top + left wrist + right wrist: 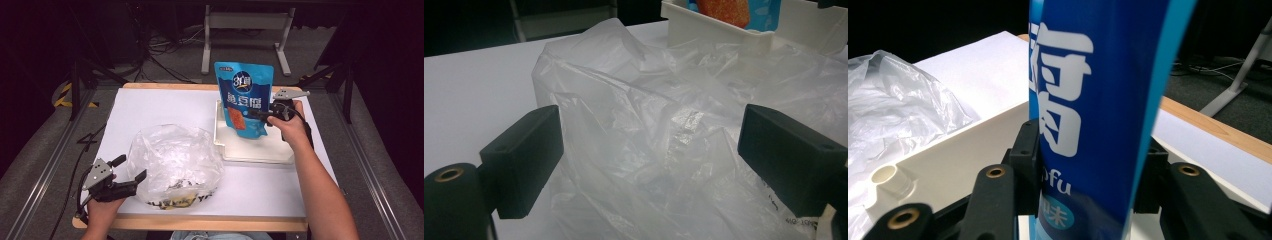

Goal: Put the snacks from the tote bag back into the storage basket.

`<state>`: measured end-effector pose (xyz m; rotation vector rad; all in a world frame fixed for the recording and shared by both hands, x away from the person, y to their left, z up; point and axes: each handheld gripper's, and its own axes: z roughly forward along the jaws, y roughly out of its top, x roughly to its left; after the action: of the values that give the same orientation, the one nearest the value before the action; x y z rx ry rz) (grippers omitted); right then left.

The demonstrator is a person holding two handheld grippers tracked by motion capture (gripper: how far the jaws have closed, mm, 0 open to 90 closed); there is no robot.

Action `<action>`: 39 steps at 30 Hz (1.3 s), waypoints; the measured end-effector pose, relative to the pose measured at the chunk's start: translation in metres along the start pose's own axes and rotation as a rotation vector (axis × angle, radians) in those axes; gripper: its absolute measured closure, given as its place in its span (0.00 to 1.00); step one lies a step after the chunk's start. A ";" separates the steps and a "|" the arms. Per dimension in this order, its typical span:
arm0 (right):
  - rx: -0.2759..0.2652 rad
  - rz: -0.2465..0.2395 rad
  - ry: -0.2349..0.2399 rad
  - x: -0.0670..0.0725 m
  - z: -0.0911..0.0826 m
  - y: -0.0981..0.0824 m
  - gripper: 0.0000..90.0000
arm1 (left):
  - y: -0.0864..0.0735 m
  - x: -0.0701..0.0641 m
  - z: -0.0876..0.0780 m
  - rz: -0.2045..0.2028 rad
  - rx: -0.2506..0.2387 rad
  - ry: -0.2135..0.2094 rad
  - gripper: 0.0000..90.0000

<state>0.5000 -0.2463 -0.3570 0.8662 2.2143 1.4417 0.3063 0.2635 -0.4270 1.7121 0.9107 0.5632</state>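
A blue snack pouch [245, 97] with white lettering stands upright over the white tray [257, 152], and my right gripper [264, 114] is shut on its right side. In the right gripper view the pouch [1098, 100] is pinched between the two black jaws. A crumpled clear plastic bag [172, 165] lies on the white table in front of the left hand. My left gripper [131, 170] is open at the bag's left edge. In the left gripper view the bag [664, 135] bulges between the wide-apart pads [524, 160].
The tray's rim [719, 32] shows beyond the bag. A white sheet covers the table [150, 107], with a wooden edge [210, 222] at the front. Black stands and a white frame [245, 22] are on the floor behind.
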 end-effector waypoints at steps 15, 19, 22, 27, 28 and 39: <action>-0.005 0.023 -0.011 -0.013 -0.011 -0.016 0.53 | 0.000 0.000 0.001 -0.002 0.013 0.004 0.13; 0.015 0.022 -0.016 -0.014 -0.015 -0.015 0.36 | 0.000 0.000 0.002 -0.006 0.006 0.001 0.13; 0.012 0.022 -0.015 -0.011 -0.016 -0.014 0.29 | 0.000 0.000 0.002 -0.006 0.007 0.002 0.13; 0.016 0.009 -0.035 -0.008 -0.021 -0.011 0.22 | -0.001 0.001 0.002 -0.010 0.006 0.003 0.13; 0.019 0.003 -0.048 -0.006 -0.024 -0.010 0.20 | -0.001 0.001 0.002 -0.011 0.006 0.005 0.13; -0.010 0.012 -0.081 0.000 -0.057 -0.006 0.16 | -0.001 0.001 0.002 -0.010 0.011 0.002 0.12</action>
<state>0.4647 -0.2874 -0.3392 0.9201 2.1441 1.3973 0.3078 0.2630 -0.4282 1.7162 0.9249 0.5537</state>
